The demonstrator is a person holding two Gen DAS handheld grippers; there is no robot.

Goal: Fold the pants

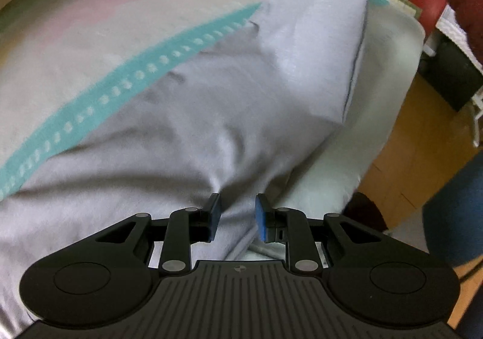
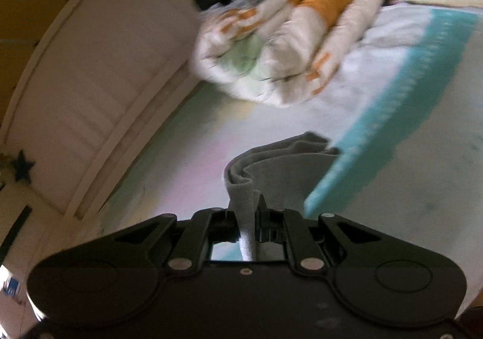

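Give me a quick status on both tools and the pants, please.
Left tool clamped on grey pants. Right tool shut on a lifted pants end. Rolled quilt at the bed's far end.

Striped bedsheet (image 1: 90,115) – rolled quilt (image 2: 286,46) near white headboard (image 2: 90,97)

Left tongs (image 1: 237,216) slightly parted, right tongs (image 2: 246,218) clamped
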